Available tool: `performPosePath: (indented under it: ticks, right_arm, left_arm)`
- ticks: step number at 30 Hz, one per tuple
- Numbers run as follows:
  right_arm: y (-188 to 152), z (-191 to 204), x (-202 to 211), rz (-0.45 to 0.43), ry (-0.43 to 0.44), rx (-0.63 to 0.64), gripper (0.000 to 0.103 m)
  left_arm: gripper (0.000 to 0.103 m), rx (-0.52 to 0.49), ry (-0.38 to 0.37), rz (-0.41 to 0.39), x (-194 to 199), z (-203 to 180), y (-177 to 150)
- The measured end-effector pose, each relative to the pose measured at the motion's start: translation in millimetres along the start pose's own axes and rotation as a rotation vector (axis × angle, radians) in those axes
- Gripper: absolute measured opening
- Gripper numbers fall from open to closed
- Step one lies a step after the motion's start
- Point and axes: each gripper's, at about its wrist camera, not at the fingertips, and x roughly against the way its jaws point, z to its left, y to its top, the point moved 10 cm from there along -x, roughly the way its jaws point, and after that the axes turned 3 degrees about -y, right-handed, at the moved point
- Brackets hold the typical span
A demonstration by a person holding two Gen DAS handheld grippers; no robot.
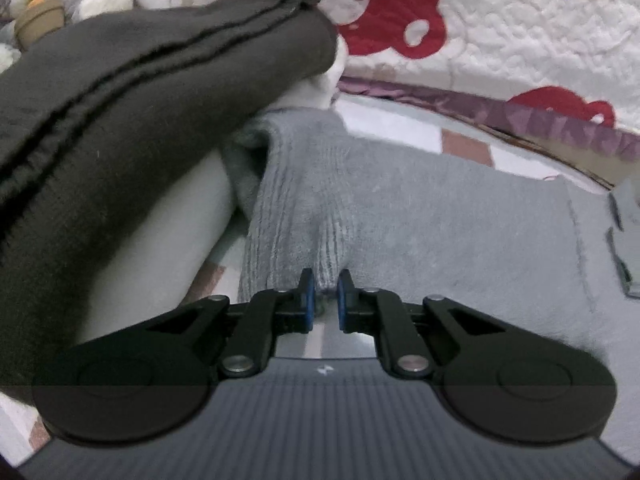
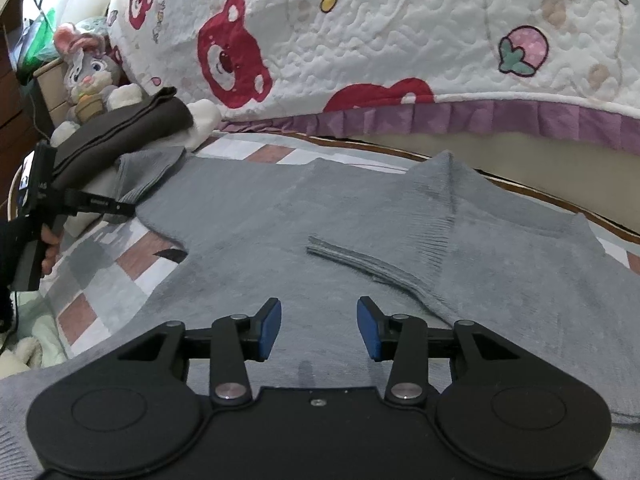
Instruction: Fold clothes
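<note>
A grey knit sweater [image 2: 320,208] lies spread flat on the bed, with one ribbed sleeve [image 2: 360,264] folded across its body. In the left wrist view my left gripper [image 1: 326,284] is shut on a pinch of the sweater's ribbed edge [image 1: 304,220], and the fabric bunches between the blue pads. The right wrist view shows that same gripper [image 2: 116,206] at the sweater's far left corner, held by a hand [image 2: 50,248]. My right gripper [image 2: 319,316] hovers open over the sweater's near middle, with nothing between its fingers.
A folded dark brown garment [image 1: 140,100] rests on a white pillow just left of the left gripper. A bear-print quilt [image 2: 400,40] with a purple frill runs along the back. A plush rabbit [image 2: 88,72] sits at the far left. A checked sheet [image 2: 132,256] covers the bed.
</note>
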Motion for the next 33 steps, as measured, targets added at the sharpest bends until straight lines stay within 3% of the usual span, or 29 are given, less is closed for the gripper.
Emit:
performPosePath:
  ticks: [4,6,9,12,13,17,20,22,29,33]
  right_arm:
    - [-1.9,0.3,3.0,0.012,-0.001,0.014,0.047]
    - [-2.8,-1.6,6.1,0.014,-0.006,0.014,0.048]
    - [-2.3,-7.9,10.8,0.012,-0.003,-0.028,0.048]
    - [-0.3,-10.7,11.6,0.008,0.034,-0.123,0.048]
    - [0.4,-10.8,11.1,0.007,0.053,-0.159,0.048]
    - [-0.1,-7.8,4.7,0.015,0.101,-0.254,0.048]
    - [-4.8,-3.5,-2.3,0.034,0.100,-0.250,0.048]
    - [-7.9,-1.1,-5.9,0.051,0.113,-0.253,0.048]
    - [-17.6,4.4,-24.3,0.104,0.120,-0.261,0.052]
    - [-30.0,6.3,-42.1,0.147,0.106,-0.286,0.054]
  left_arm:
    - [0.010,-0.072,-0.111,-0.049,26.2,-44.0,14.5]
    - [0.010,-0.099,-0.219,-0.070,47.5,-80.7,18.5]
    - [0.009,-0.062,-0.473,-0.058,84.7,-142.9,15.8]
    - [0.010,0.014,-0.739,0.040,108.8,-199.5,-3.3]
    - [0.012,0.036,-0.780,0.083,107.8,-209.3,-11.2]
    - [0.020,0.079,-0.789,0.273,88.0,-225.5,-48.7]
    - [0.031,-0.047,-0.679,0.205,91.8,-207.4,-42.9]
    - [0.041,-0.076,-0.604,0.156,90.3,-186.5,-33.0]
    - [0.040,-0.030,-0.356,0.145,45.8,-115.4,-27.9]
    - [0.041,-0.047,-0.277,0.083,38.4,-95.9,-19.6]
